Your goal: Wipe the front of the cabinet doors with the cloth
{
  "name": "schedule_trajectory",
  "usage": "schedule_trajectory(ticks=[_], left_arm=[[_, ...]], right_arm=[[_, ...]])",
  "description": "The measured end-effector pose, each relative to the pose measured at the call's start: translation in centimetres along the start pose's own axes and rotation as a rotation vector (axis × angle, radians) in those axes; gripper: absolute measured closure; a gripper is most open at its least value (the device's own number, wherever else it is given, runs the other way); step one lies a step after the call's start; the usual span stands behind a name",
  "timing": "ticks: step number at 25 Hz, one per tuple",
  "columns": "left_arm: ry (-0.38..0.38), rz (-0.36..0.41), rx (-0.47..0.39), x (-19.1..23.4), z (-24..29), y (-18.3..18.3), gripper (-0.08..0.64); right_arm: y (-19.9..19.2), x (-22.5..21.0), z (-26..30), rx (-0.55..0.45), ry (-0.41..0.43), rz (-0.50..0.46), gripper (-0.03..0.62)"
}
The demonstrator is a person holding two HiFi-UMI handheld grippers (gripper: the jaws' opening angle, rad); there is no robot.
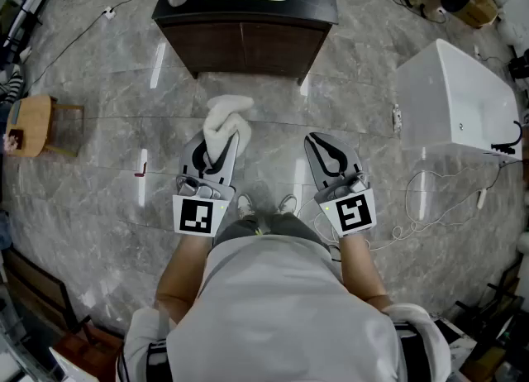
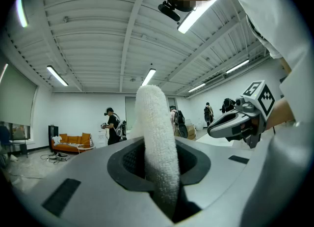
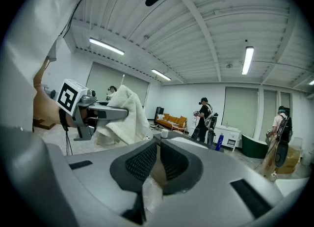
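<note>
Head view: L gripper (image 1: 221, 142) clamped on cloth (image 1: 225, 117); R gripper (image 1: 321, 142) closed, empty. Doors (image 1: 248, 48) well ahead. Step close, crouch, press cloth flat, overlapping strokes.

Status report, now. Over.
Left tongs shut on cloth. Right tongs shut, empty. Cabinet doors ahead, cloth not yet on them.

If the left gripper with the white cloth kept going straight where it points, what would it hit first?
Probably the dark brown wooden cabinet, with the fluffy white cloth in the left gripper touching before the jaws. Height is unclear: it might pass over the top.
</note>
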State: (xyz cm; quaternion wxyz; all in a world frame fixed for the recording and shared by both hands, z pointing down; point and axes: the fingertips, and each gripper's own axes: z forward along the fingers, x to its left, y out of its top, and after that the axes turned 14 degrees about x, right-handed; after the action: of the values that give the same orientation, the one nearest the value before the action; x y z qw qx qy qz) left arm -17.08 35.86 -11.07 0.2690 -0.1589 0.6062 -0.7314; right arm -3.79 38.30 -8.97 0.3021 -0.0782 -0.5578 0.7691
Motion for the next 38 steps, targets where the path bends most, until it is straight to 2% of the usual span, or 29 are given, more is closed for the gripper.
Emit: schedule_trajectory(ticks=[7,14,21,25,29,34,38], left_arm=[[0.023,0.004,0.005,-1.5,0.6,1.5,0.453],[0.08,-0.004,0.017,-3.9,2.6,1.9,0.453],[0.129,-0.014,0.069,-3.9,5.1,-0.3,0.454],[0.128,-0.023,0.069,-1.4,7.7,-1.4,0.453],[0.091,-0.028,0.082,1.9,11.9,-2.8,0.453],[0.064,-0.055,0.094,8.3,17.6,-2.8,0.453],[0.055,-0.068,0.11,13.7,22.1,-3.2,0.453]], right_arm=[[0.2,-1.8,-1.1,0.019,0.029,-0.047,0.541],[-1.4,-5.6,-2.6,-0.03,0.052,0.011,0.541],[-4.7,-6.8,-0.7,0.037,0.12,-0.072,0.541],[-6.1,-7.3,2.2,0.081,0.134,-0.076,0.541],[-6.5,-8.9,6.6,0.112,0.121,-0.048,0.541],[-4.2,-11.5,14.3,0.162,0.139,-0.086,0.541],[-2.4,-14.6,19.8,0.186,0.109,-0.075,0.541]])
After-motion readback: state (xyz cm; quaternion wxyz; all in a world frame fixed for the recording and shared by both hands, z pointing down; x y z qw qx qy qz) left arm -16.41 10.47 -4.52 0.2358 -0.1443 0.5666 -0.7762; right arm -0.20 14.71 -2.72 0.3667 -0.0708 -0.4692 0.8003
